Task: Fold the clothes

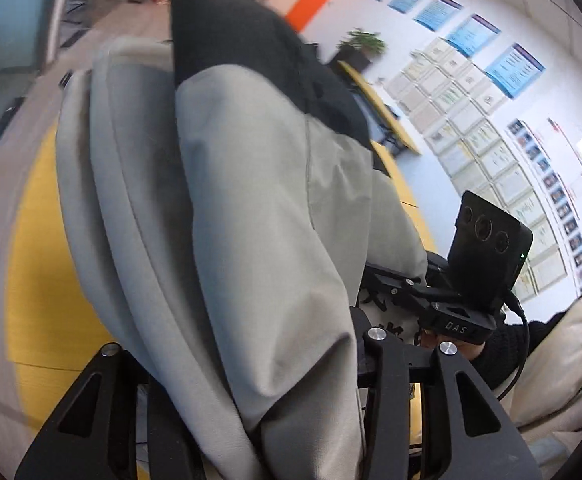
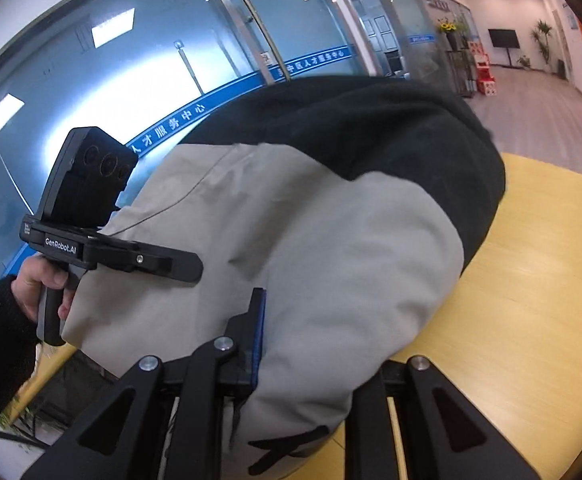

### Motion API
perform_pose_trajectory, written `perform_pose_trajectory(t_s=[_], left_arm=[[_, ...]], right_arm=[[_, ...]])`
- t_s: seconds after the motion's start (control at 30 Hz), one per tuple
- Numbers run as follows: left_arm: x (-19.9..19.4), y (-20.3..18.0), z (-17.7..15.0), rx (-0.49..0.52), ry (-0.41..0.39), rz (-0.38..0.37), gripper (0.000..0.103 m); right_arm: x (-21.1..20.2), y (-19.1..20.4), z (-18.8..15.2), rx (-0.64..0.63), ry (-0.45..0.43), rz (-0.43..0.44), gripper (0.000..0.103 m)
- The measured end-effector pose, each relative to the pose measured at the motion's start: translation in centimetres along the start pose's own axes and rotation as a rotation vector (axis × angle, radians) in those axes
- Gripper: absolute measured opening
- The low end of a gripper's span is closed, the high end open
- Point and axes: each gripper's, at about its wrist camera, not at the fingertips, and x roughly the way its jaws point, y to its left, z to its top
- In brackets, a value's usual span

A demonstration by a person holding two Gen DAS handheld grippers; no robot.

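Note:
A grey garment with a black part (image 1: pixel 251 200) hangs bunched up above the yellow table (image 1: pixel 39 280). My left gripper (image 1: pixel 275 360) is shut on a thick fold of it, and the cloth hides its fingertips. To the right, the right gripper (image 1: pixel 387 280) bites into the same garment's edge. In the right wrist view the garment (image 2: pixel 331 240) drapes over my right gripper (image 2: pixel 315 320), which is shut on it. Its blue-padded finger (image 2: pixel 257 336) presses the cloth and the other finger is covered. The left gripper (image 2: pixel 187 266) grips the cloth at the left, held by a hand (image 2: pixel 39 280).
The yellow table (image 2: pixel 531 300) lies below the garment. A glass wall with a blue band (image 2: pixel 171 112) stands behind it, and a corridor (image 2: pixel 531 100) runs to the right. Posters cover a white wall (image 1: pixel 491 140). A beige sleeve (image 1: pixel 563 360) is at the lower right.

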Motion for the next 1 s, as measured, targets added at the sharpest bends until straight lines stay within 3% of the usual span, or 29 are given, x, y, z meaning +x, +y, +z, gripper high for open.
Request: perform_pose_trajectory(t_s=[0.07, 0.17, 0.2, 0.23, 0.33, 0.5, 0.9, 1.0], left_arm=[[2.0, 5.0, -0.2, -0.073, 0.049, 0.031, 0.050], [7.9, 13.1, -2.2, -0.202, 0.167, 0.070, 0.052], [10.1, 15.3, -3.2, -0.247, 0.219, 0.093, 0.065], [11.4, 16.5, -4.0, -0.264, 0.231, 0.094, 0.070], [11.6, 17.4, -4.5, -0.268, 0.159, 0.034, 0.071], [12.4, 17.5, -3.8, -0.258, 0.145, 0.052, 0.071], [16.3, 17.9, 1.7, -0.208, 0.142, 0.101, 0.071], [16.6, 17.1, 2.3, -0.200, 0.132, 0.113, 0.074]], right_arm=[[4.4, -0.5, -0.6, 0.062, 0.049, 0.002, 0.018], [12.1, -2.4, -4.4, 0.160, 0.204, -0.053, 0.018], [14.6, -3.0, -6.2, 0.193, 0.274, -0.085, 0.018], [15.9, -3.4, -7.5, 0.211, 0.310, -0.106, 0.019], [16.0, -3.3, -8.2, 0.195, 0.285, -0.133, 0.019], [16.9, -4.4, -7.9, 0.230, 0.282, -0.130, 0.020], [18.1, -6.8, -7.1, 0.252, 0.245, -0.145, 0.020], [16.5, -5.5, -8.2, 0.243, 0.250, -0.149, 0.022]])
